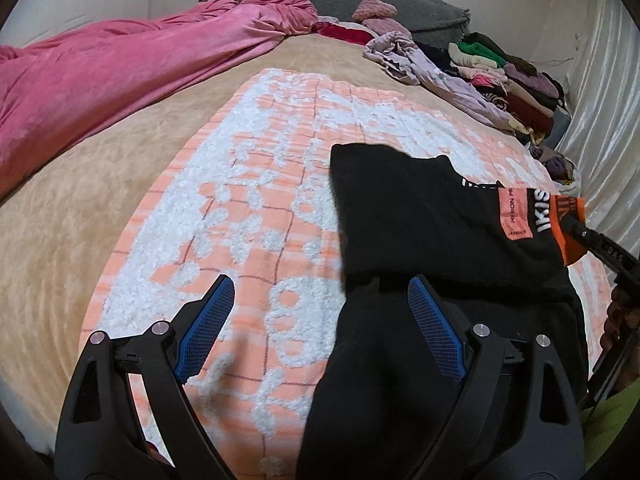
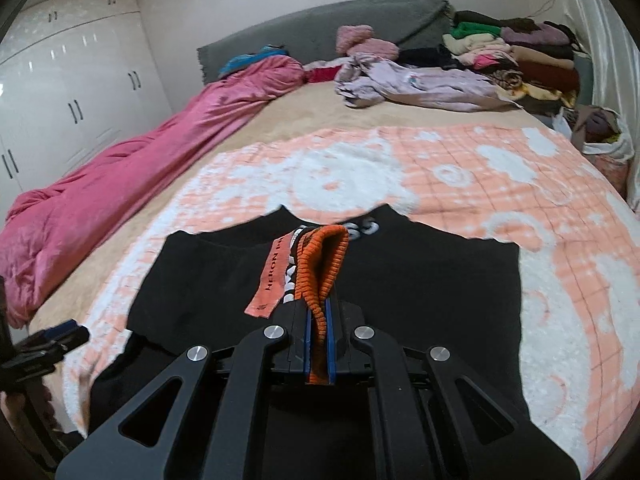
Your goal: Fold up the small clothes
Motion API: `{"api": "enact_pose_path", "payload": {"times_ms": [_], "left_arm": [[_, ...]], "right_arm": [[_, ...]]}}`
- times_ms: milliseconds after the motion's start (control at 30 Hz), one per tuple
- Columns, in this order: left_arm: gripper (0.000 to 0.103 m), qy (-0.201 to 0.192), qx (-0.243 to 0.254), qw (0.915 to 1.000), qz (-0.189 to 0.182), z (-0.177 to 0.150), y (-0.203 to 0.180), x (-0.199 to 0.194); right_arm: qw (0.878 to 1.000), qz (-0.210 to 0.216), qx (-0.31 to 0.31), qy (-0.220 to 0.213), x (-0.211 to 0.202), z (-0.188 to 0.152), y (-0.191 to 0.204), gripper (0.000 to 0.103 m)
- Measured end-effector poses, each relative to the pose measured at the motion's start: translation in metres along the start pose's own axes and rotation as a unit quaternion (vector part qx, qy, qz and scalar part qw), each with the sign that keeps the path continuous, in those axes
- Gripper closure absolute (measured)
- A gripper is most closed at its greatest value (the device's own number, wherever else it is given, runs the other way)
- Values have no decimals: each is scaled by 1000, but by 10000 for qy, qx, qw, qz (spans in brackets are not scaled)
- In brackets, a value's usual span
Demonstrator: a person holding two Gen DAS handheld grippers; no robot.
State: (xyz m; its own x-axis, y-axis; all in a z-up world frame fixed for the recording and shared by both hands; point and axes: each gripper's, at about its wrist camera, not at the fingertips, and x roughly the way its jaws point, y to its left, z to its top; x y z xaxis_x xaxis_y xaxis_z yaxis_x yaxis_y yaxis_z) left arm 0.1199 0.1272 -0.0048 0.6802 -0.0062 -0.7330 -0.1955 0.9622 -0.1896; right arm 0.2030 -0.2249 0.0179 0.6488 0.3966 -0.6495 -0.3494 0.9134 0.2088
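Two grippers, one garment. Black sweater (image 2: 400, 280), small, with orange cuff (image 2: 324, 264) and salmon label: lies lower centre of the right wrist view, spread on a peach-and-white blanket (image 2: 460, 168) over the bed (image 2: 312, 116); neckline toward the headboard, one sleeve drawn across the body

Right gripper (image 2: 318, 320): closed tight on the orange cuff, ribbing bunched between the blue pads, cuff lifted above the sweater body

Left gripper (image 1: 320, 312): jaws wide, nothing between them; hangs over the sweater's near edge at lower centre of the left wrist view, one finger above black cloth, the other above blanket

Also present: pink duvet (image 1: 100, 80) at upper left, lilac garment (image 2: 420, 84) and a stack of folded clothes (image 2: 516, 56) at upper right

Risks, as judged: the body is unpinned, so a sideways pull on the sleeve may drag or crease it; the thick cuff may slip from the pads; releasing high may let the sleeve land crooked
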Motion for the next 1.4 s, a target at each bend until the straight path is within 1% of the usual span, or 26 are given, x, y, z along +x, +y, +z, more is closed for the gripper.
{"api": "enact_pose_path", "payload": {"times_ms": [167,267,367,467,600,667,733,767,833,867,933,1000,1133,1233,1333,1400], "left_arm": [[22,-46,300,9995,2,14,-22,5],[22,-29,535,9986,-44,21,-39,13],[22,108,711,9971,-236,28,-57,32],[22,148,877,9956,-297,32,-74,47],[22,255,1071,9935,-277,35,-92,70],[22,415,1121,9927,-149,33,-93,86],[22,590,1099,9922,-7,29,-88,100],[21,651,1055,9923,7,26,-84,105],[17,749,829,9937,-107,22,-72,114],[16,807,633,9945,-230,21,-65,117],[16,826,442,9949,-366,21,-57,119],[16,781,511,9950,-344,20,-59,118],[16,608,586,9961,-273,19,-61,107],[16,358,611,9974,-155,22,-59,89],[16,48,665,9977,-108,26,-60,70],[16,-91,724,9973,-128,28,-65,61]], "right_arm": [[9995,-313,16,38,6,-5,-12,98],[9991,-402,88,125,15,-8,-23,98],[9986,-461,109,220,23,-11,-28,98],[9981,-533,90,294,30,-14,-32,98],[9974,-618,44,374,37,-18,-36,98],[9969,-671,46,407,39,-21,-38,98],[9963,-731,49,454,42,-23,-41,98],[9959,-757,65,498,45,-25,-44,98],[9954,-785,109,534,48,-27,-48,97],[9949,-837,139,546,50,-29,-51,95],[9943,-881,199,573,52,-30,-54,90],[9934,-960,219,585,52,-31,-56,82],[9931,-1050,267,453,39,-30,-59,81],[9931,-1113,249,260,22,-29,-58,79],[9957,-913,139,117,8,-28,-47,79],[9975,-702,-4,118,5,-29,-36,79]]}}
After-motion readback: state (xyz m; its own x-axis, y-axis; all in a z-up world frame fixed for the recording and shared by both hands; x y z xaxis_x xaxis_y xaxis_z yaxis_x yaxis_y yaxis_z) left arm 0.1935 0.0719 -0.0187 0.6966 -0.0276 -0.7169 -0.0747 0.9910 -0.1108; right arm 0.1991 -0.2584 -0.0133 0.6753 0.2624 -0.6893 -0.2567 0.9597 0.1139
